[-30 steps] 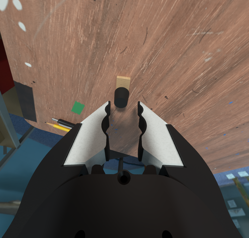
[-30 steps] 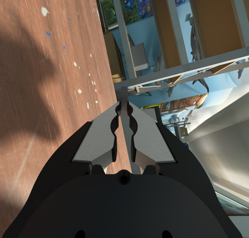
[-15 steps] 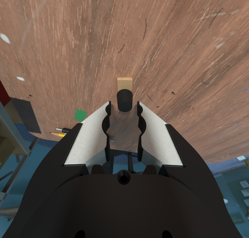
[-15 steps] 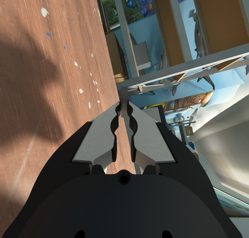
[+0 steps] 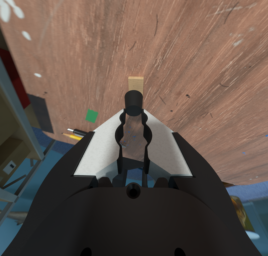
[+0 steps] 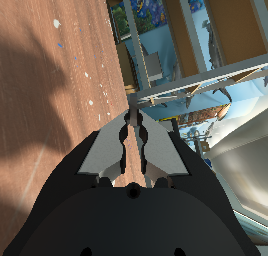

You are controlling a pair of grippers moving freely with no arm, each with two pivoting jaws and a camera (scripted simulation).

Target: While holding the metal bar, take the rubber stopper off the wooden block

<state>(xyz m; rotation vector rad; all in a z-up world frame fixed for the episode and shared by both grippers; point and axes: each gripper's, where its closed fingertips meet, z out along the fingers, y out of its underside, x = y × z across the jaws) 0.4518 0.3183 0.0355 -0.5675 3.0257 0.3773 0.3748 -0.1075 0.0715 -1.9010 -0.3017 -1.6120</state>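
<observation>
Right gripper (image 6: 133, 114) is pinching the flat grey metal bar (image 6: 133, 111) so it's out of the way, while the left gripper (image 5: 133, 113) looks clamped on the black tapered rubber stopper (image 5: 133, 104) sitting on the pale wooden block (image 5: 135, 83), presumably to lift it off.

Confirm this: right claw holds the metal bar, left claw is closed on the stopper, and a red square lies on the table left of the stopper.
One thing is wrong: the square is green, not red, as the left wrist view shows. The rest stands: the right claw holds the metal bar, and the left claw is closed on the stopper, with the square on the table left of it.
</observation>
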